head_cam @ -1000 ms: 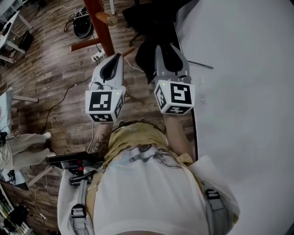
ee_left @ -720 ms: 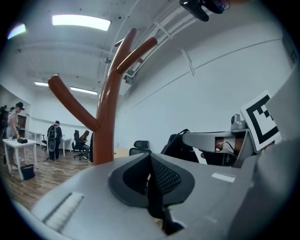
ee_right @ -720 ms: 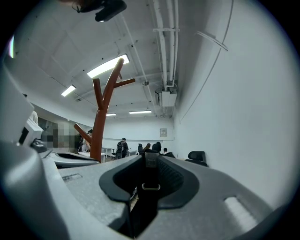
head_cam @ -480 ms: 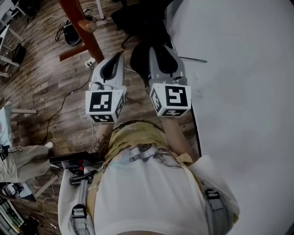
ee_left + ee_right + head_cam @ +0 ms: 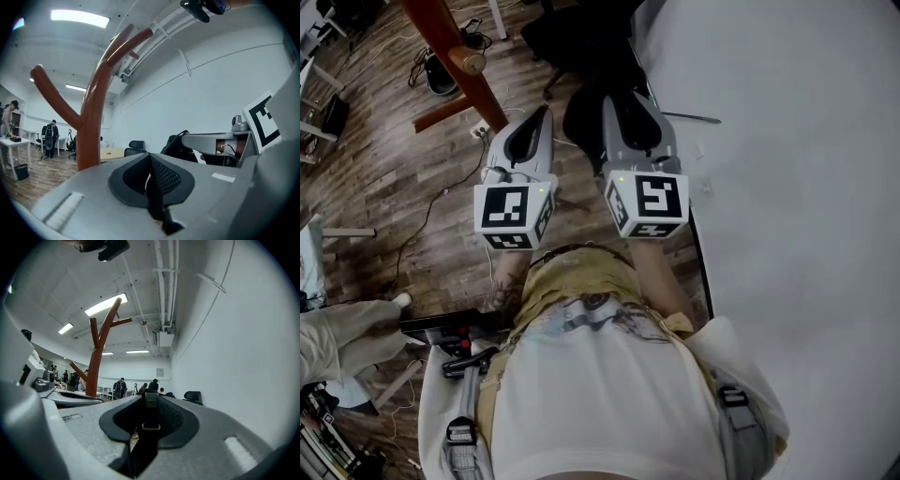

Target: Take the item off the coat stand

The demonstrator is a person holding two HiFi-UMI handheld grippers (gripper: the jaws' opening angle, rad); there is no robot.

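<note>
- Your right gripper point(image 5: 146, 404) clamps the strap point(image 5: 143, 451) of the black bag point(image 5: 581, 117), which hangs at 12 o'clock, apart from the coat stand point(image 5: 450, 56) at 11 o'clock.
- Your left gripper point(image 5: 149, 164) sits closed, empty.

Grippers: two, the left gripper point(image 5: 546, 114) and the right gripper point(image 5: 628, 97). Marker cubes: two, the left cube point(image 5: 514, 216) and the right cube point(image 5: 649, 202). Coat stand point(image 5: 450, 52): one. Black bag point(image 5: 581, 117): one. Strap point(image 5: 146, 444): one, with one metal ring point(image 5: 150, 426). Background people: several, exact count unclear.
</note>
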